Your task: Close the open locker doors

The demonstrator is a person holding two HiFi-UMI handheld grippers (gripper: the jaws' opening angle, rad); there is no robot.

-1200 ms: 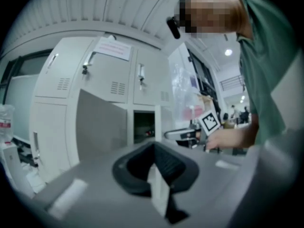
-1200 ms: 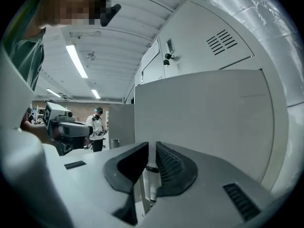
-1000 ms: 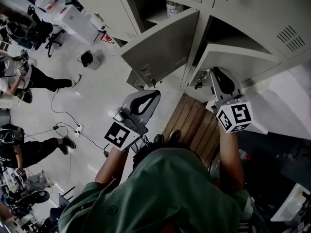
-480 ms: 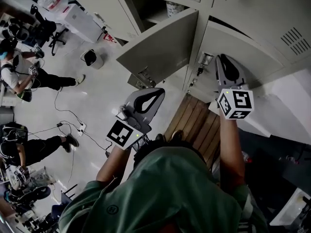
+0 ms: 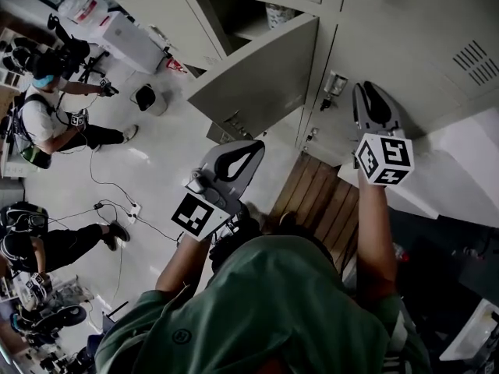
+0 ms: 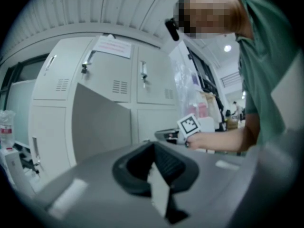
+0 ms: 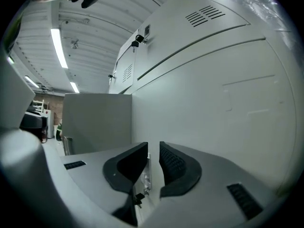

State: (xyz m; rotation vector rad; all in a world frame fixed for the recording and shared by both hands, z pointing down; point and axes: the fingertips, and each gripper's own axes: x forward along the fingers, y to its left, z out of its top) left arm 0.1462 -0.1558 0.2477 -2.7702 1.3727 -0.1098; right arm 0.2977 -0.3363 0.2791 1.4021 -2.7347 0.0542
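Note:
One grey locker door (image 5: 257, 72) stands wide open, and a container (image 5: 281, 12) shows in its compartment. The same open door (image 6: 102, 122) stands ahead and left of my left gripper (image 6: 153, 148), and it shows as a flat panel (image 7: 95, 120) left of my right gripper (image 7: 153, 148). The locker door to its right (image 5: 374, 53) lies flush with the row, its latch (image 5: 334, 84) at the left edge. My right gripper (image 5: 365, 86) rests against that door, jaws together with only a thin slit. My left gripper (image 5: 256, 144) hangs shut and empty below the open door, apart from it.
A wooden pallet (image 5: 320, 201) lies under the person's feet by the lockers. On the floor at left are seated people (image 5: 47, 123), cables with a power strip (image 5: 125, 205) and a black bin (image 5: 143, 96). A white box (image 5: 117, 29) stands at the far left.
The right-hand locker door, half open a second ago, has swung flush with the row with my right gripper against it. My left gripper has barely moved.

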